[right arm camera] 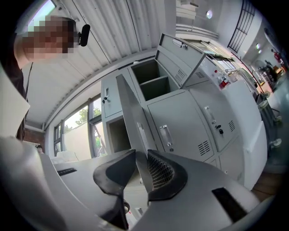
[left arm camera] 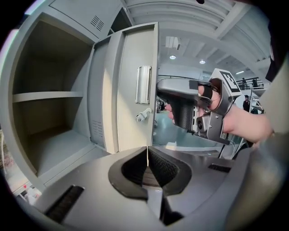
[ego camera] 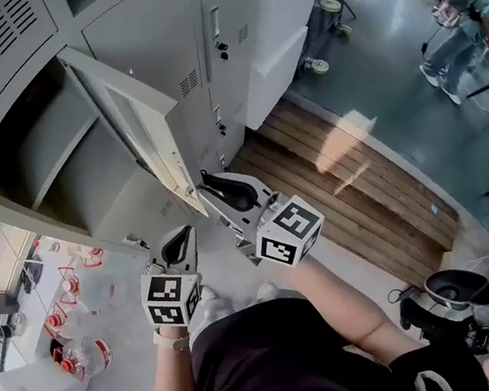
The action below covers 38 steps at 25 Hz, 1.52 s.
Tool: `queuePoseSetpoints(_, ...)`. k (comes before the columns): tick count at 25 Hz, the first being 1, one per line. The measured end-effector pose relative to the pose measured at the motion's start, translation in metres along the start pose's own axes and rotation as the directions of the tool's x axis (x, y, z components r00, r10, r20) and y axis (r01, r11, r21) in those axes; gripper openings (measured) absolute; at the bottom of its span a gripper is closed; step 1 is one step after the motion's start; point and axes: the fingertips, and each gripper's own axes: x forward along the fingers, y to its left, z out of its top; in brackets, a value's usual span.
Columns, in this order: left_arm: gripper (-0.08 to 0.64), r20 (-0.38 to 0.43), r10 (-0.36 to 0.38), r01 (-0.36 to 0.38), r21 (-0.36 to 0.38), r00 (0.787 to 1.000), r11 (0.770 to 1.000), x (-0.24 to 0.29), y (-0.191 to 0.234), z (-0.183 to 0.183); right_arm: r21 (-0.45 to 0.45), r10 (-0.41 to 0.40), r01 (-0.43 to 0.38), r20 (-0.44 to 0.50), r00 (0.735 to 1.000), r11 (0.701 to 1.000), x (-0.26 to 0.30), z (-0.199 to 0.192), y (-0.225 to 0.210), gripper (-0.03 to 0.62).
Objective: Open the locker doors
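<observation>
The open locker compartment (ego camera: 47, 166) fills the head view's 10 o'clock area, a shelf (left arm camera: 47, 95) crossing its inside. Its locker door (ego camera: 137, 129) is swung out toward the person, free edge pointing to 5 o'clock.

The left gripper (ego camera: 179, 244) hangs below that door, a little toward 7 o'clock from the door's lower corner and not touching it. In the left gripper view its jaws are pressed together tip to tip, clenched on nothing. From there the door stands at 12 o'clock, outer face showing, with the handle (left arm camera: 143, 85) above the lock (left arm camera: 143, 115).

The right gripper (ego camera: 226, 193) sits just right of the left one, its jaws reaching to 11 o'clock onto the door's lower free edge. In the right gripper view the jaws stand narrowly apart with the door's thin edge running up between them, both pads against it: a grasp on the door. The rest of the door rises from the jaws toward 12 o'clock.

Closed lockers (right arm camera: 180, 131) stand at 3 o'clock of the door.
</observation>
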Motion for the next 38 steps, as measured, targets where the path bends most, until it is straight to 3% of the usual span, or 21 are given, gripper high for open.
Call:
queuePoseSetpoints(10, 0.02, -0.02, -0.088, 0.089, 0.051, 0.996, 0.995, 0.029, -0.004, 0.017, -0.025, -0.176, 0.177, 0.039, 0.984, 0.984, -0.011, 0.022, -0.059, 0.092)
queuePoseSetpoints(18, 0.02, -0.008, -0.115, 0.115, 0.063, 0.993, 0.991, 0.039, 0.005, 0.024, -0.016, -0.274, 0.276, 0.065, 0.959, 0.961, -0.01, 0.036, -0.095, 0.083)
queuePoseSetpoints(25, 0.02, -0.014, -0.129, 0.13, 0.062, 0.992, 0.99, 0.043, 0.012, 0.025, -0.007, -0.317, 0.318, 0.078, 0.945, 0.948, -0.007, 0.042, -0.113, 0.081)
queuePoseSetpoints(38, 0.02, 0.022, -0.171, 0.169, 0.067, 0.985, 0.983, 0.051, 0.008, 0.032, -0.006, -0.338, 0.34, 0.091, 0.937, 0.94, -0.015, 0.041, -0.107, 0.083)
